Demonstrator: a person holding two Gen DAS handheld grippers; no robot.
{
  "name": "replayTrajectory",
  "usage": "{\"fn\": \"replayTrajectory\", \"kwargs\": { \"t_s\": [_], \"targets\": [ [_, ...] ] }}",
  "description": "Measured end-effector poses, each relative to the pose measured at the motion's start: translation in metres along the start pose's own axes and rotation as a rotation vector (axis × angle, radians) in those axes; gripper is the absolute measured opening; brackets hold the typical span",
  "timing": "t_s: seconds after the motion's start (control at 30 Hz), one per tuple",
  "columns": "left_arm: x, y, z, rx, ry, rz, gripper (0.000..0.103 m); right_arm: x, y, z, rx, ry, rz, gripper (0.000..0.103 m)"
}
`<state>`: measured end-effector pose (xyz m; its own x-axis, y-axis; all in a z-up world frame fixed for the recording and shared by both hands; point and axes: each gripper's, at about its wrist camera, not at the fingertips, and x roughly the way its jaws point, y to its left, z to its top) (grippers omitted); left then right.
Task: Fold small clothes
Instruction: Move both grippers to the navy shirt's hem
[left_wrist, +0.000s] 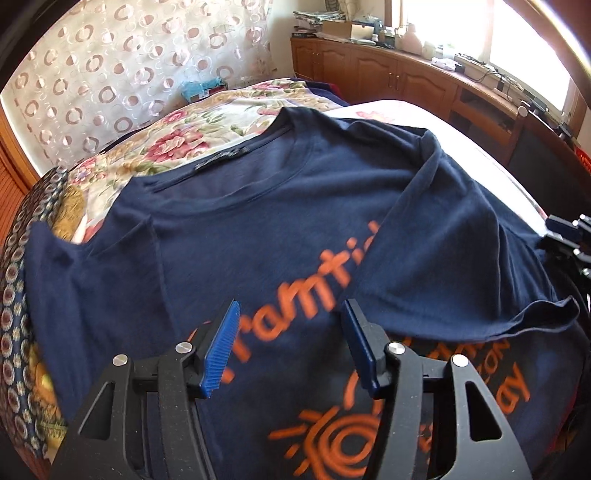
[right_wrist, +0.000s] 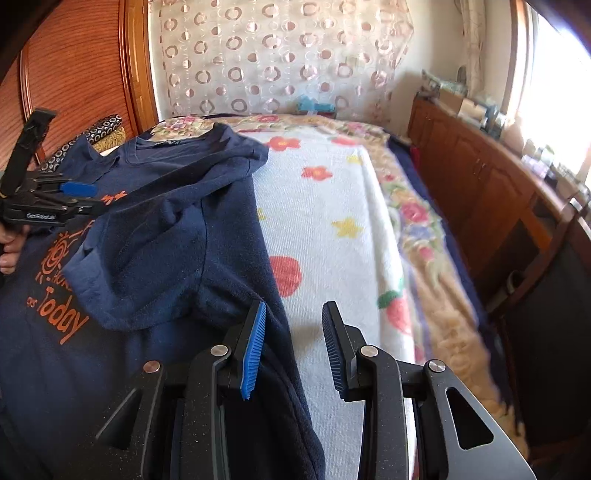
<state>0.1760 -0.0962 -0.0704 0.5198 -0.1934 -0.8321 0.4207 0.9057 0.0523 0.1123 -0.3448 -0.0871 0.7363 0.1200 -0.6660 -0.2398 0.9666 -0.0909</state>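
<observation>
The bed (right_wrist: 332, 229) carries everything here: it is covered by a white towel blanket with red flowers and yellow stars, and this wide, flat surface is probably why the folding is done on it. On its left part, seen from the right wrist, lies the navy T-shirt (left_wrist: 258, 206), front side up, so the orange print and the neckline with its label are visible. It is spread flat, which I judge is to make clean fold lines possible.

The right sleeve (left_wrist: 461, 229) is already turned inward and rests over the chest, covering part of the orange letters, so 1 side fold looks done. The other sleeve (left_wrist: 74, 258) still lies outward toward the patterned pillow (left_wrist: 18, 295), so I think that side is the next to fold.

The left gripper (left_wrist: 288, 343) hangs above the printed chest with its jaws apart and no cloth between them; it holds nothing. The right gripper (right_wrist: 293, 343) has its jaws apart also, with a narrower gap. Its left pad (right_wrist: 253, 350) stands just at the folded edge of the shirt, while the gap shows only blanket, so it grips nothing
</observation>
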Motion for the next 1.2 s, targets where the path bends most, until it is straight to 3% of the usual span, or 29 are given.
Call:
{"fn": "replayTrajectory", "kwargs": {
  "t_s": [0.2,0.47,0.6,0.73,0.9,1.07,1.2],
  "targets": [
    [-0.023,0.015,-0.008,-0.039,-0.076,-0.029,0.059,-0.015,0.036,0.013,-0.043,-0.070,0.130,0.032],
    [-0.056,0.048,-0.002,-0.090,-0.176,0.002,0.059,0.012,0.096,0.015,-0.181,0.021,0.231,0.032],
    [-0.071,0.068,0.000,-0.110,-0.216,0.018,0.059,0.016,0.085,0.037,-0.166,0.018,0.243,0.032],
    [-0.083,0.092,-0.001,-0.137,-0.245,0.032,0.059,0.026,0.067,0.069,-0.154,-0.010,0.194,0.032],
    [-0.091,0.117,0.000,-0.159,-0.266,0.050,0.059,0.082,0.039,0.108,-0.072,0.042,0.154,0.032],
    [-0.089,0.143,0.001,-0.169,-0.265,0.086,0.059,0.134,0.024,0.133,0.009,0.102,0.166,0.032],
    [-0.082,0.163,0.001,-0.192,-0.253,0.100,0.059,0.156,0.025,0.147,-0.005,0.125,0.182,0.009]
  ]
}}
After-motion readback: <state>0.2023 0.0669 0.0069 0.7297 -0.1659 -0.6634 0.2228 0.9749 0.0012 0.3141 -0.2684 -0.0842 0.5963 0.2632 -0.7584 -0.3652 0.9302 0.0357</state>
